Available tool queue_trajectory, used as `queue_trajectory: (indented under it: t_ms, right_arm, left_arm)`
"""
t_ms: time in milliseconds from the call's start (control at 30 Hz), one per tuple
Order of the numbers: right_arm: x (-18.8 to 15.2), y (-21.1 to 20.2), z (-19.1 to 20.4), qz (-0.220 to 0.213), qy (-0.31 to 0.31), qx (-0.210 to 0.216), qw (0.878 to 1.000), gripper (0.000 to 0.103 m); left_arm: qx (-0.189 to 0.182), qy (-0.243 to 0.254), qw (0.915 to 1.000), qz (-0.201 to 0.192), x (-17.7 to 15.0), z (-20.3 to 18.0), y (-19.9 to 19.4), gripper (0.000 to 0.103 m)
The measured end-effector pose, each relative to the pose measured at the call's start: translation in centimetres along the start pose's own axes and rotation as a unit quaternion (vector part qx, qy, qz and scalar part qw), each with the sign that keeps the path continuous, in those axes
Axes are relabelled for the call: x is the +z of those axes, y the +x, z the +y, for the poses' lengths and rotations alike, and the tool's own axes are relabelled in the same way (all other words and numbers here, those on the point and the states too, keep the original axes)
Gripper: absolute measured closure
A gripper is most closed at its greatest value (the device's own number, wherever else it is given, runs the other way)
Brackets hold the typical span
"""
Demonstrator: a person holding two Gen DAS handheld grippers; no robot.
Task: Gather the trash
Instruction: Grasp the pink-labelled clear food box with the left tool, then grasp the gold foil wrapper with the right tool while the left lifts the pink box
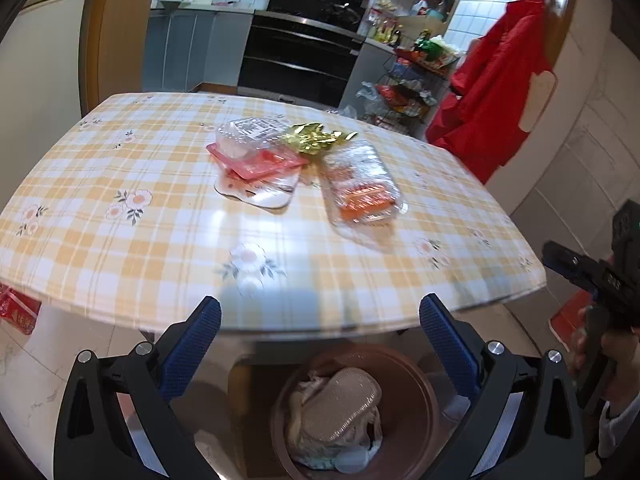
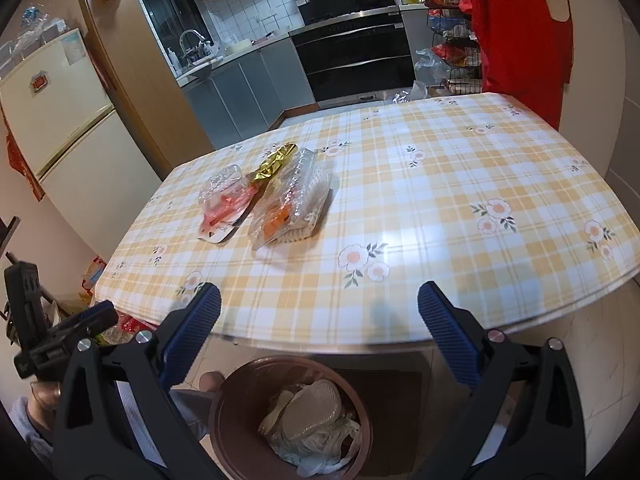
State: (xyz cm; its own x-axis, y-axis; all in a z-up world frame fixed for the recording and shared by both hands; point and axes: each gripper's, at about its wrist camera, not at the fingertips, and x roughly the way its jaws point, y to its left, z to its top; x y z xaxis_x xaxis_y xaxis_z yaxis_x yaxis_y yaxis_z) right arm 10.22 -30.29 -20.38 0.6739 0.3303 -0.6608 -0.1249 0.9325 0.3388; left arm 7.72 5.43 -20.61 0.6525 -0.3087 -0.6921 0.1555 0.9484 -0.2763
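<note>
Yellow-and-white checked oilcloth covers the table, and its near edge curves just ahead of both your grippers. Your left gripper hangs off that edge with its blue-padded jaws spread wide and nothing between them; your right gripper is the same, wide and empty. Below them on the floor, tucked partly under the table edge, stands the brown bin, already holding a clear lidded tray on crumpled plastic.

The trash sits together toward the middle of the table: a clear box with pink film, a gold foil wrapper just beside it, and a clear tray with orange contents touching the foil. Bare cloth lies between that cluster and the near edge. In the right wrist view the whole right half of the table is bare cloth. A red garment hangs beyond the far right corner.
</note>
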Motion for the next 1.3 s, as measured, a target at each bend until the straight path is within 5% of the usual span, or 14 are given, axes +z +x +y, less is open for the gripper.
queue_trajectory:
  t_ms: [200,400,600,900,1100,1233,1300]
  right_arm:
    - [1.6,3.6,-0.6,0.021,0.007,0.003,1.0,0.006]
    - [4.5,7.8,-0.6,0.033,-0.011,0.007,0.999,0.006]
    - [7.6,12.7,0.0,0.048,-0.031,0.014,0.998,0.006]
    - [12.6,17.6,2.4,0.046,-0.089,0.022,0.995,0.006]
    - [15.1,19.8,3.0,0.053,-0.117,0.024,0.991,0.006]
    - [16.2,21.4,3.2,0.059,-0.125,0.029,0.99,0.006]
    - [16.9,22.3,3.3,0.065,-0.127,0.034,0.989,0.006]
  left_arm:
    - [0.02,-0.018,0.9996,0.003,4.5,2.1,4.0,0.008]
    - [0.042,-0.056,0.9975,0.005,10.9,5.6,9.3,0.021]
    - [0.039,-0.191,0.9808,0.013,15.5,12.4,15.9,0.042]
    - [0.014,-0.289,0.9572,0.018,16.6,16.0,21.3,0.051]
    - [0.009,-0.31,0.9508,0.002,16.9,16.8,22.5,0.051]
    - [0.002,-0.299,0.9543,-0.001,17.2,16.6,23.1,0.052]
    - [-0.01,-0.288,0.9574,-0.012,17.2,16.4,23.1,0.066]
